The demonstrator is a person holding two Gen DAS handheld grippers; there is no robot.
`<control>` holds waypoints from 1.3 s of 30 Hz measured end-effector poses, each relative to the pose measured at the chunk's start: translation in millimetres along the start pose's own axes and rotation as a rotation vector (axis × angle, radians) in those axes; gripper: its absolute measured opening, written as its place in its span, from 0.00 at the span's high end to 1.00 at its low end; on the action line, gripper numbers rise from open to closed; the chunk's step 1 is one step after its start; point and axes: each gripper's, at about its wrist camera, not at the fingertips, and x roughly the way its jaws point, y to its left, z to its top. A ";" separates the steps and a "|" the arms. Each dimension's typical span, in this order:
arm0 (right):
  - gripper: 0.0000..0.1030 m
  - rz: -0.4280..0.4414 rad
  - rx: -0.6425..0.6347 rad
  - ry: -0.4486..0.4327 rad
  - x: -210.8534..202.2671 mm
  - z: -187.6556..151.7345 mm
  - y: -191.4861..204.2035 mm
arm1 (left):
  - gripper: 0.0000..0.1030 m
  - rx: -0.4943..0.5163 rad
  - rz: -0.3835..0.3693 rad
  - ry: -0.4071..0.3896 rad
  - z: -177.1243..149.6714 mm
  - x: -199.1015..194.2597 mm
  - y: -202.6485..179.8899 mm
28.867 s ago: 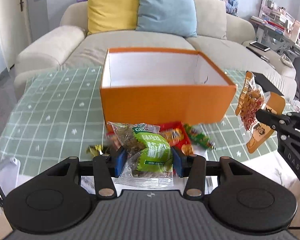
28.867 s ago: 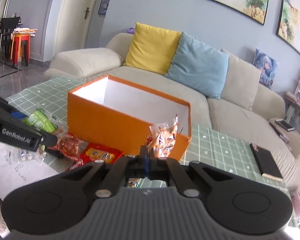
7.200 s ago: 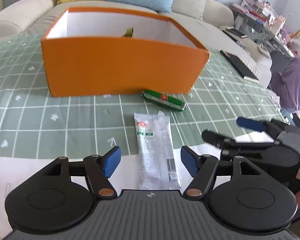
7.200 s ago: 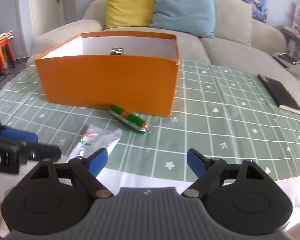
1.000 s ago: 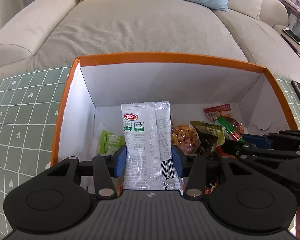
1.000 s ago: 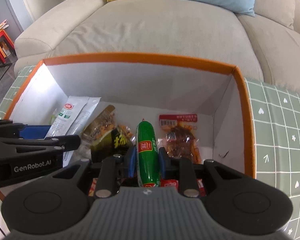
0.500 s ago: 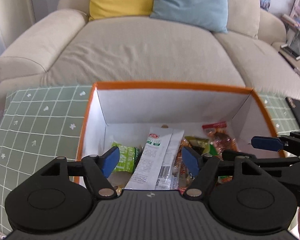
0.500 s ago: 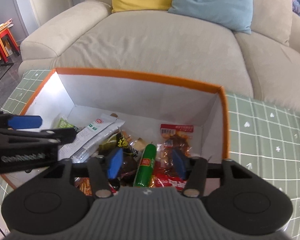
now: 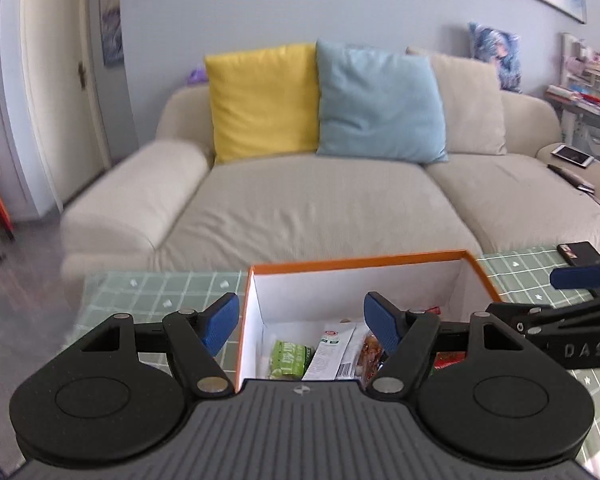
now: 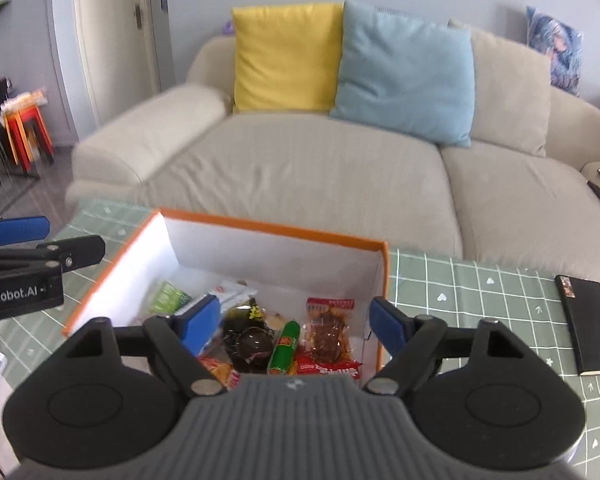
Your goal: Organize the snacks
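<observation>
You are lifting both hand-held grippers clear of the orange box (image 10: 236, 226): the left hand-held gripper (image 9: 300, 320) is gaping wide and empty, and the right hand-held gripper (image 10: 294, 320) has just been opening, empty too. The white sachet (image 9: 332, 350) and green sausage (image 10: 285, 347) are lying inside. Keep rising straight, avoiding the rim.
</observation>
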 end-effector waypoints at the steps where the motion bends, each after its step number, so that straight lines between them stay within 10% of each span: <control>1: 0.18 0.010 0.004 -0.012 -10.2 -3.0 0.6 | 0.19 0.014 0.000 -0.018 -2.4 -10.4 -1.7; 17: 0.11 -0.019 -0.019 -0.363 -156.8 -111.9 36.6 | 0.19 0.002 0.011 -0.201 -78.2 -108.9 -13.0; 24: 0.11 -0.071 -0.020 -0.382 -160.5 -162.3 52.6 | 0.16 0.034 0.103 -0.209 -120.3 -113.7 -19.3; 39: 0.04 -0.099 -0.048 -0.294 -116.6 -207.4 60.1 | 0.15 0.042 0.056 -0.128 -149.0 -88.1 -22.7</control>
